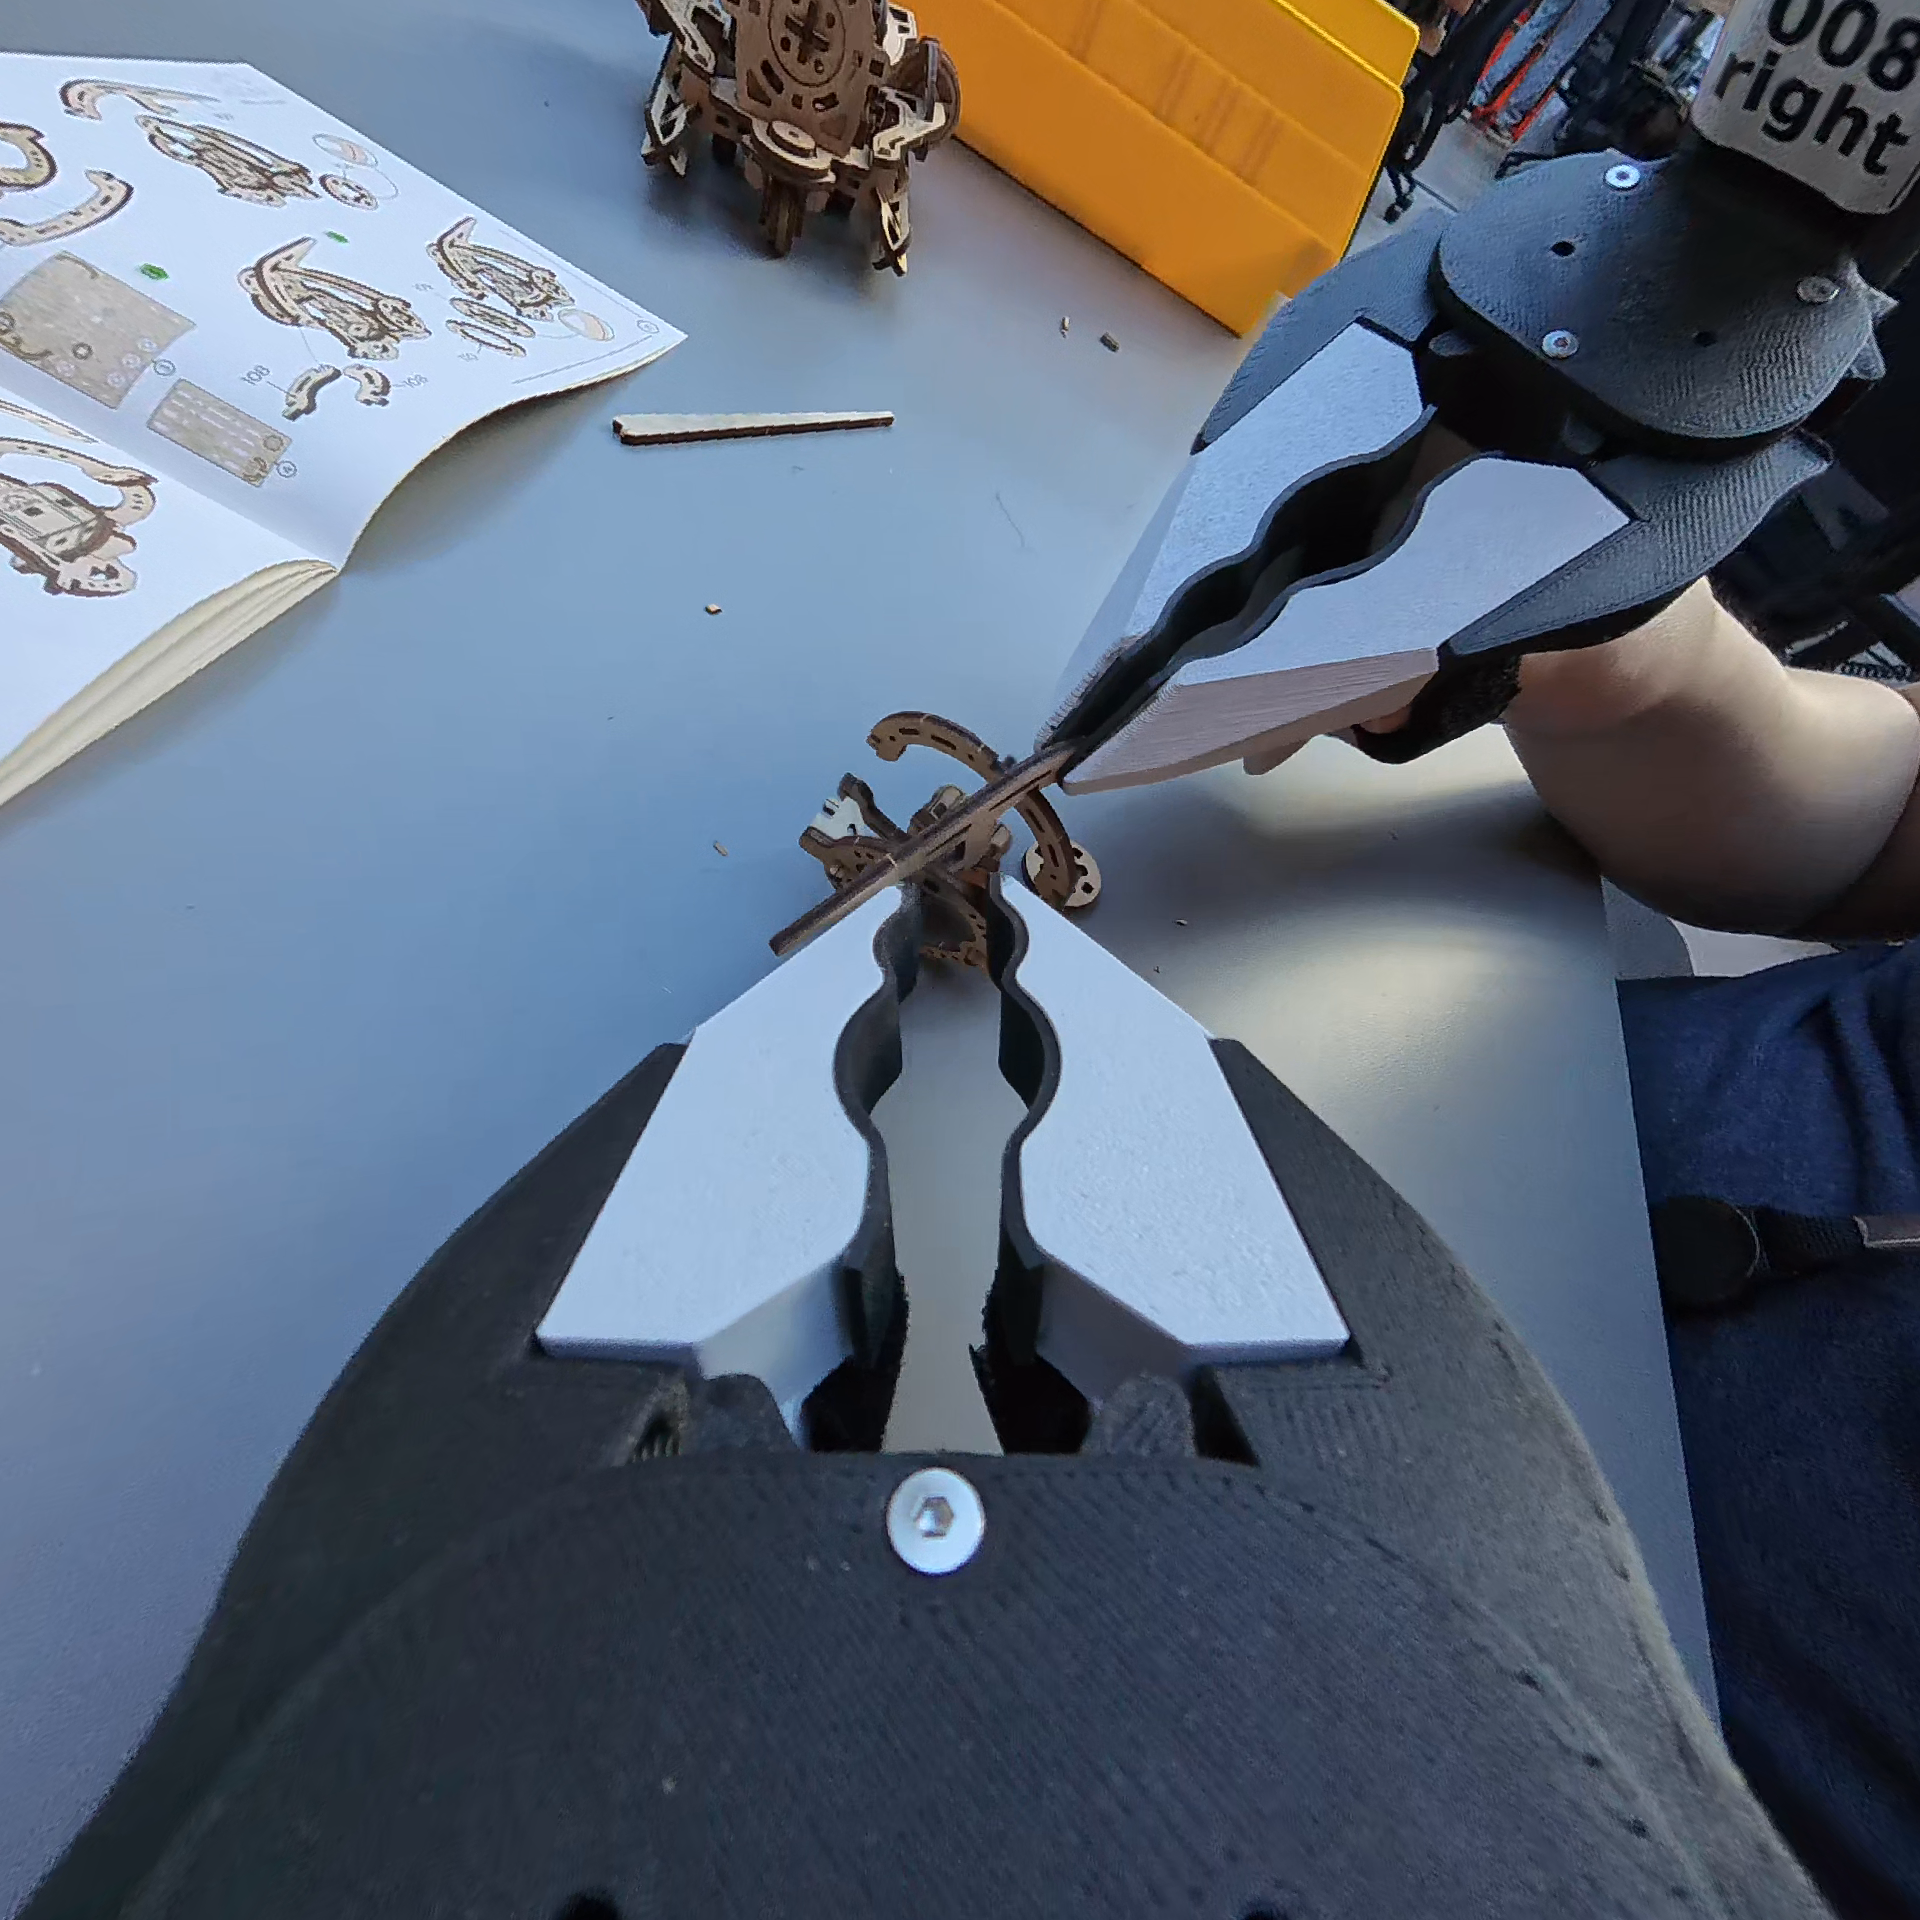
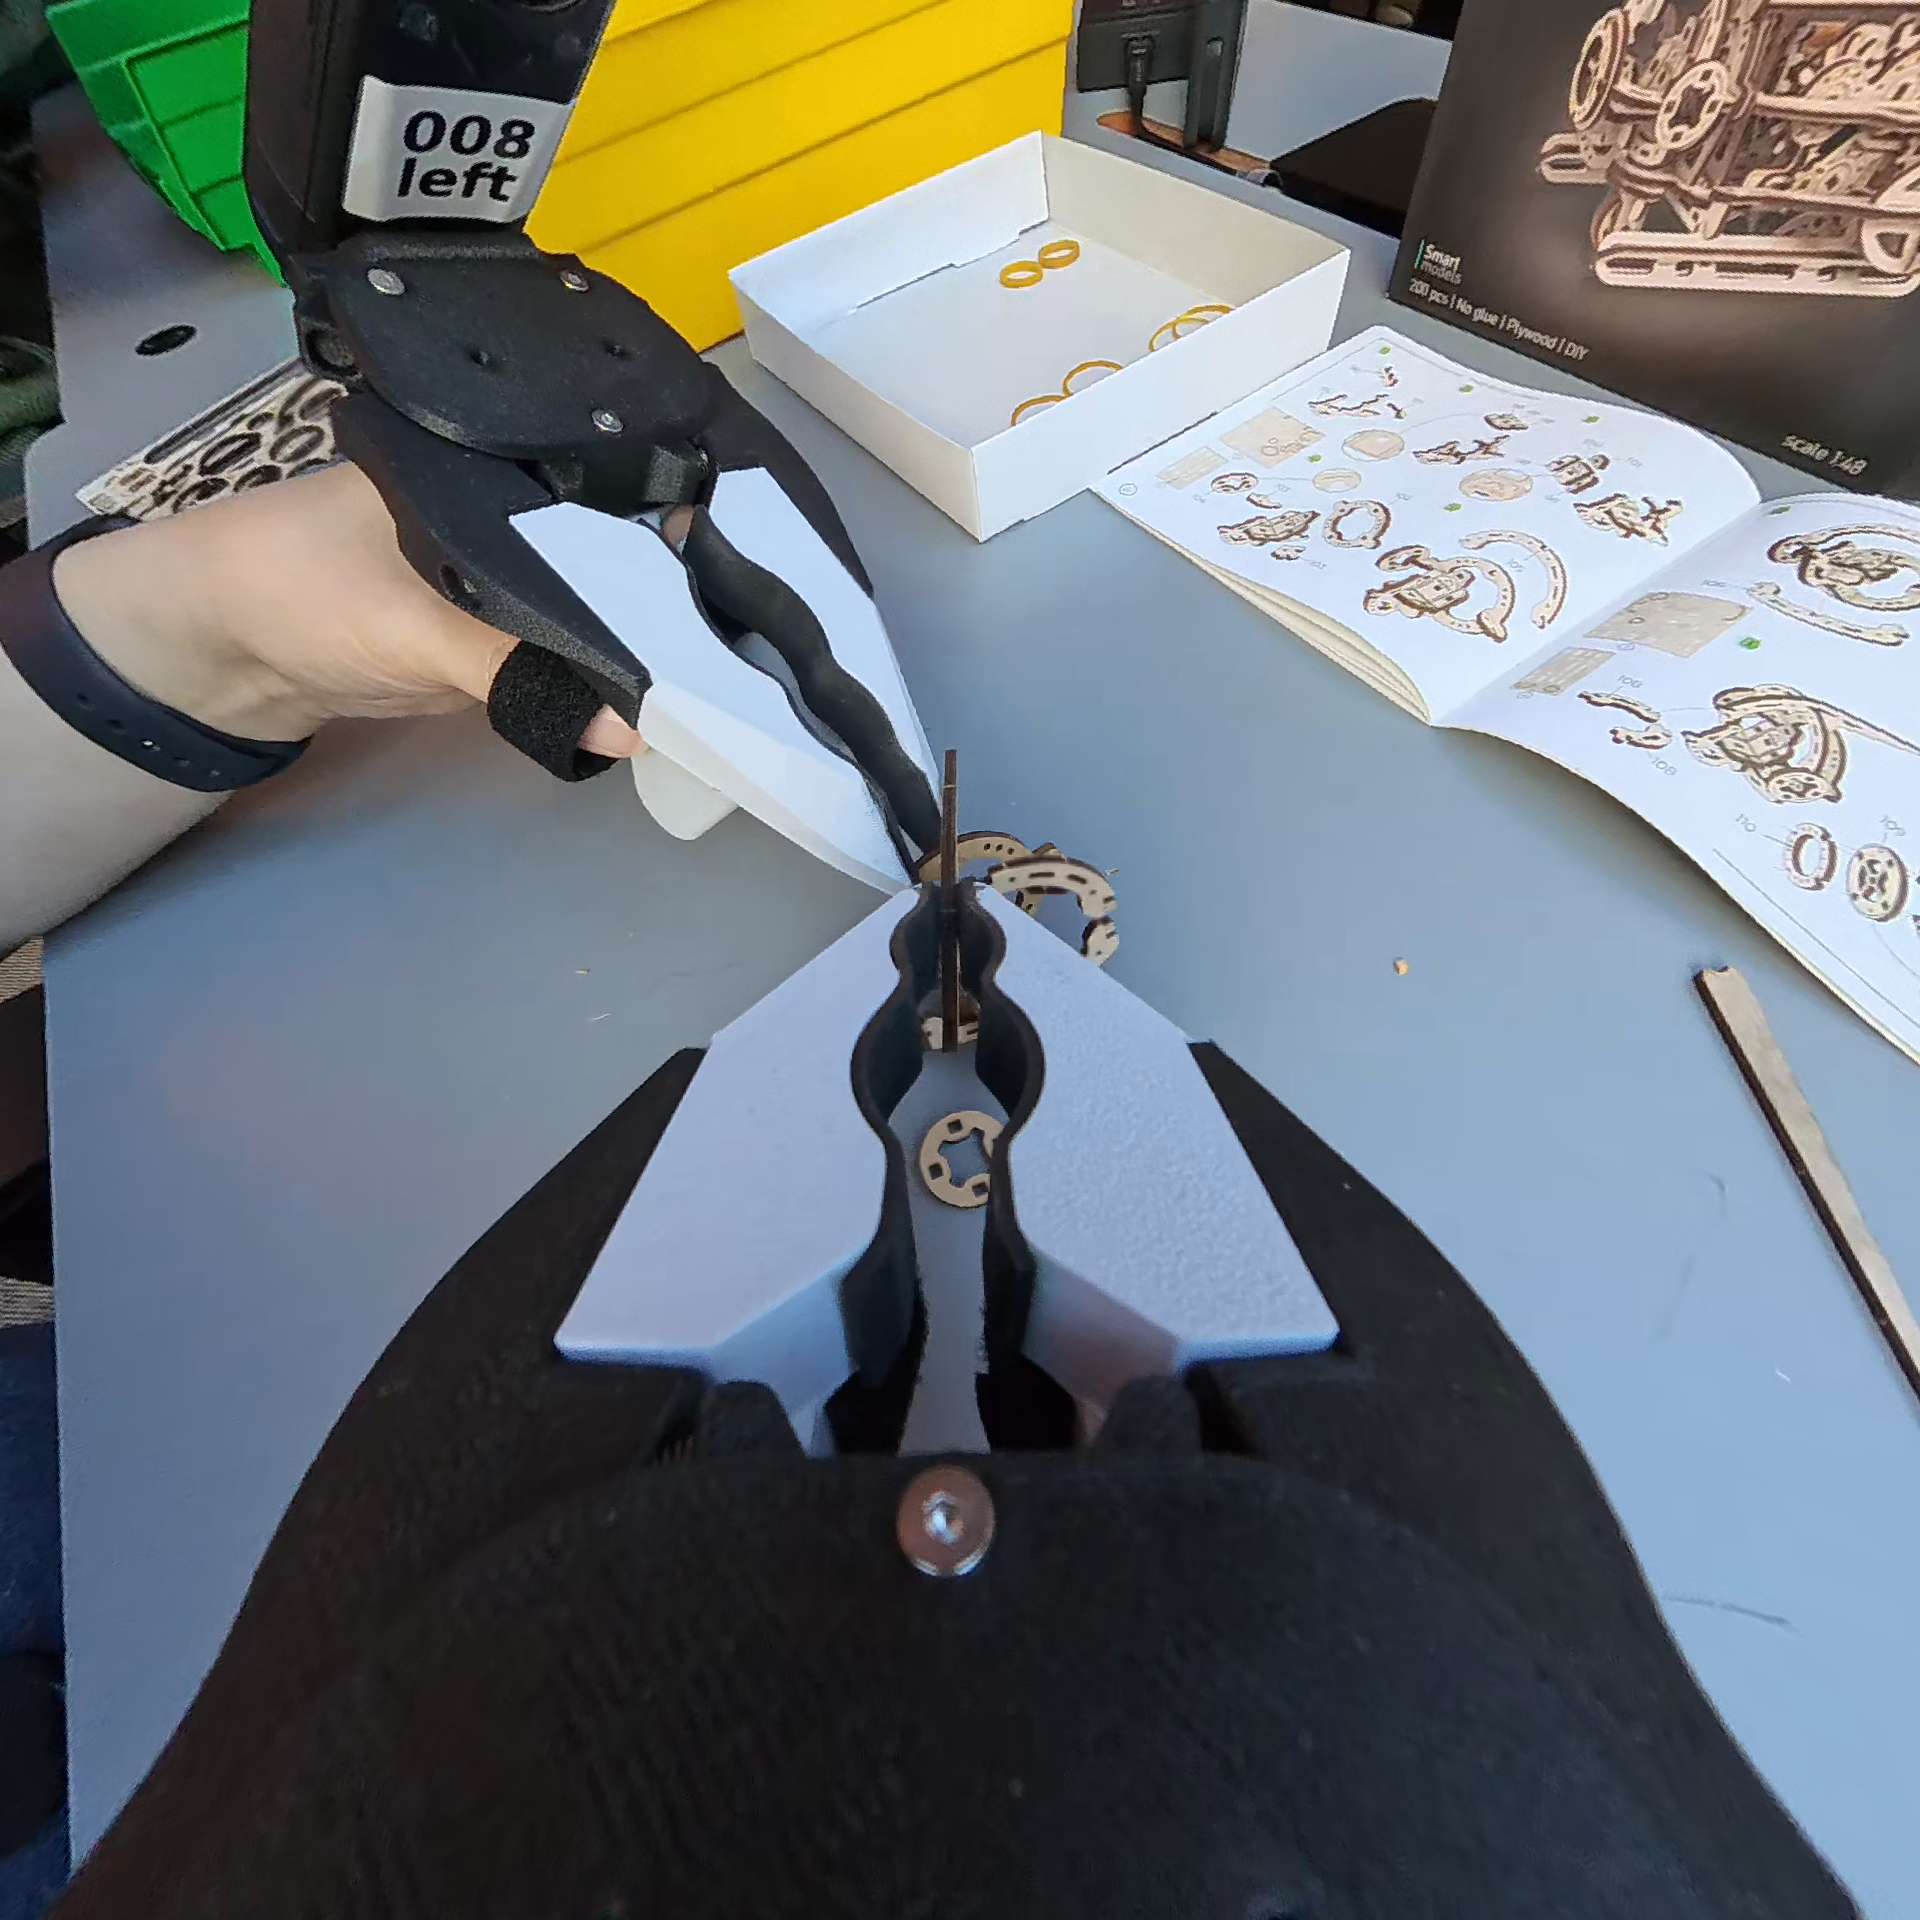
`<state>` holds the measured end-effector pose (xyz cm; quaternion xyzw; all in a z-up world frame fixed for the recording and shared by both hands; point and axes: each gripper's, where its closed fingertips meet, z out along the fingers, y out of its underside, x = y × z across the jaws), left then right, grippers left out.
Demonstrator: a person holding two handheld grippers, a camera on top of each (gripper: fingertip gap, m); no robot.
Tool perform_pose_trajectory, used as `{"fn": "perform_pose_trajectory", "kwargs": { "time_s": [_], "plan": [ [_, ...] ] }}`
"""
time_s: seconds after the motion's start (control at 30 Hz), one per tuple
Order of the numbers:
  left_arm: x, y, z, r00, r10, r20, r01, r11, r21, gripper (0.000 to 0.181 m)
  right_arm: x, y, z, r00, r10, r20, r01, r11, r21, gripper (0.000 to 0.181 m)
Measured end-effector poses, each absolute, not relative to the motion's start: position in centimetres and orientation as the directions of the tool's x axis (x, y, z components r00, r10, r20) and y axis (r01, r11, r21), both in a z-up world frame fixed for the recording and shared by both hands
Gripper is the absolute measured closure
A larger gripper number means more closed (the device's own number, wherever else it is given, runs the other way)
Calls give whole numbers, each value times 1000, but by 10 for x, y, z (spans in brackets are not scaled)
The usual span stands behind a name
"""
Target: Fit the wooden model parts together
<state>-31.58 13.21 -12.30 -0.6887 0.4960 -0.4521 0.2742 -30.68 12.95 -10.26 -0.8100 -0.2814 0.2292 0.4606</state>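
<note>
My left gripper [image 1: 951, 914] is shut on a small wooden sub-assembly [image 1: 935, 862] of curved, notched pieces and holds it just above the grey table [image 1: 520, 727]. My right gripper [image 1: 1060, 753] comes in from the upper right. It is shut on a thin flat curved wooden strip [image 1: 883, 883] that lies across the sub-assembly and touches it. In the right wrist view my right gripper [image 2: 948, 914] pinches the strip [image 2: 950, 821] edge-on. The left gripper [image 2: 909, 862] meets it from the upper left, with the sub-assembly [image 2: 1049, 883] just behind.
A small toothed wooden disc [image 2: 961, 1158] lies on the table under my right fingers. There are an open instruction booklet [image 2: 1558, 623], a loose wooden stick [image 2: 1808, 1143], a white box [image 2: 1143, 447] with yellow rings, yellow bins [image 1: 1174, 135], a finished wooden model [image 1: 800, 114] and the kit box [image 2: 1683, 208]. Left and right tips are no more than a few centimetres apart. Left tips and right tips are each some 6 cm from the small toothed wooden disc [image 2: 961, 1158].
</note>
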Motion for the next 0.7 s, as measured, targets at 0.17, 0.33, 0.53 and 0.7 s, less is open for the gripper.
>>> {"fn": "perform_pose_trajectory", "kwargs": {
  "time_s": [0.17, 0.33, 0.53, 0.7],
  "plan": [
    [-315, 127, -126, 100, -932, 347, -450, -354, -820, 163, -308, 129, -103, 726, 674, -138, 231, -427, -874, 181],
    [-312, 129, -126, 122, -948, 293, -448, -316, -836, 162, -306, 130, -103, 723, 675, -146, 232, -437, -869, 180],
    [-310, 131, -127, 145, -960, 239, -453, -279, -847, 164, -305, 131, -102, 707, 688, -160, 227, -436, -871, 180],
    [-310, 132, -127, 138, -959, 246, -450, -282, -847, 164, -306, 132, -102, 704, 691, -161, 227, -433, -872, 180]
  ]
}}
